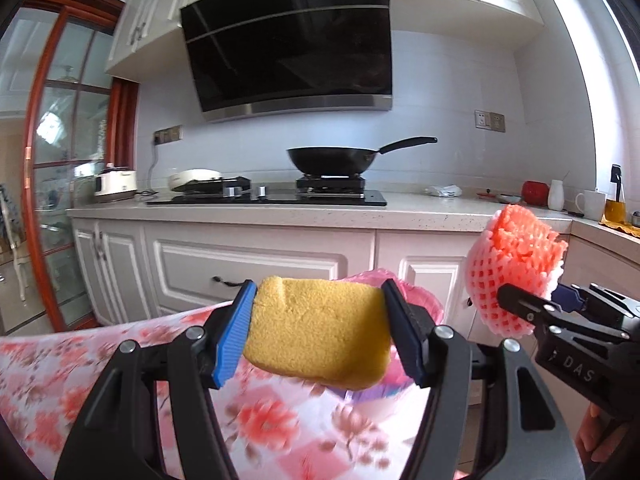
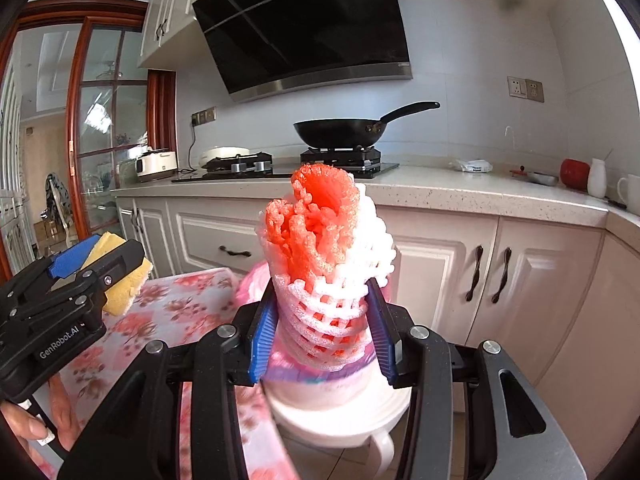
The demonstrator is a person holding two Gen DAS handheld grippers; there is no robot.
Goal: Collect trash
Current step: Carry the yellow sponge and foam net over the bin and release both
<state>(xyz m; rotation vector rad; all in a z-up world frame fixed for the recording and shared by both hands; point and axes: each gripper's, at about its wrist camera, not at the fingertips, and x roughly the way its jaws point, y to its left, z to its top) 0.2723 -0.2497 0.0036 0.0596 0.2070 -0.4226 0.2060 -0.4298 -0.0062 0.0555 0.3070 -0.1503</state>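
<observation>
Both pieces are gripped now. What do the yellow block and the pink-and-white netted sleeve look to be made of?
Yellow block: likely soft sponge foam; matte, porous, dented where the pads press. Netted sleeve: looks like expanded foam fruit netting; open lattice, matte, squeezed narrow at the grip.

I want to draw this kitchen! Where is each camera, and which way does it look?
Left wrist: sits on the left gripper, facing the stove; shows its yellow sponge, plus the right gripper.
Right wrist: sits on the right gripper, same way; shows its foam fruit net, plus the left gripper and a hand.
Both share the wok, range hood and floral tablecloth.
</observation>
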